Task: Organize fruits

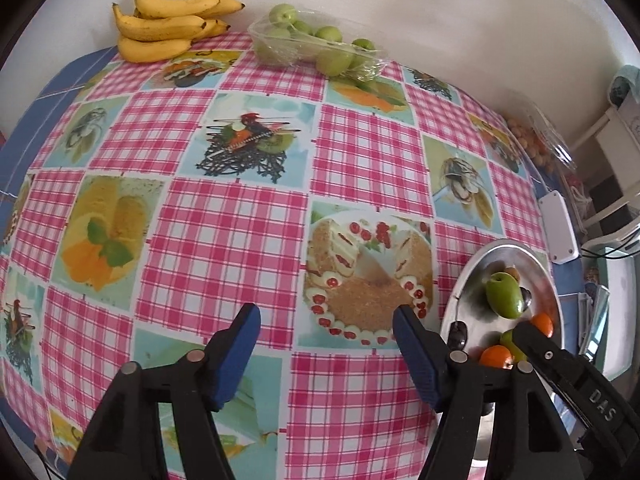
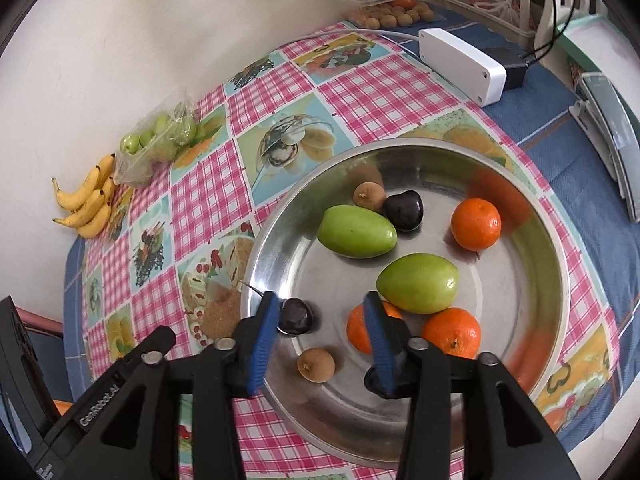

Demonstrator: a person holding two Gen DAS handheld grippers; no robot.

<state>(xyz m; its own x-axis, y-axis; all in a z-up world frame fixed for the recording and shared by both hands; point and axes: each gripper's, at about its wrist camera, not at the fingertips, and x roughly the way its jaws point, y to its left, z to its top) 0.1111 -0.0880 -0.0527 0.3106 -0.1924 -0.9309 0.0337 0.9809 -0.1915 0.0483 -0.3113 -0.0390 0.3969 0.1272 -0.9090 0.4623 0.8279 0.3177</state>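
Note:
A round steel tray (image 2: 552,264) holds two green fruits (image 2: 356,231), three oranges (image 2: 476,223), two small brown fruits (image 2: 316,364) and dark plums (image 2: 404,210). My right gripper (image 2: 322,312) is open and empty, low over the tray's near side, with a dark plum (image 2: 295,315) beside its left finger. My left gripper (image 1: 326,322) is open and empty above the checked tablecloth, left of the tray (image 1: 476,272). Bananas (image 1: 168,28) and a clear bag of green fruits (image 1: 316,46) lie at the table's far edge by the wall.
A white plastic box (image 2: 460,65) with a cable and a black adapter (image 2: 514,68) sit beyond the tray. Clear packs of small brown fruits (image 2: 394,14) stand at the far corner. The wall (image 2: 140,40) borders the table. The right gripper's body (image 1: 580,384) shows in the left wrist view.

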